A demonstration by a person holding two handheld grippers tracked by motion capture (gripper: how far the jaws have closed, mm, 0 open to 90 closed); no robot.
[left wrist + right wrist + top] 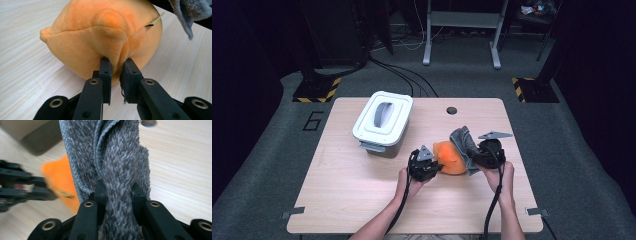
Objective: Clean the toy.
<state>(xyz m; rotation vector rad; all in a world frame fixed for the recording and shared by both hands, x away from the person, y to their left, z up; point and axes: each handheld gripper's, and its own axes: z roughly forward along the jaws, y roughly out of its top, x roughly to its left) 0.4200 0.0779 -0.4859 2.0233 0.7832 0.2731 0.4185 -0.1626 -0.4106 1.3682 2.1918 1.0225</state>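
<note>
Your left tool is clamped nearly shut on a fold of the orange plush toy, which sits on the tabletop right in front of you — near the middle. Your right tool is squeezed tight on the bunched grey fuzzy cloth, held just beside the plush. The white lidded bin sits off to the left, well apart.

Grey cloth cut off above

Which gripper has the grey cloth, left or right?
The right gripper has it: its jaws are shut on a bunched fold of the grey cloth. The left gripper pinches the orange plush toy instead.
</note>
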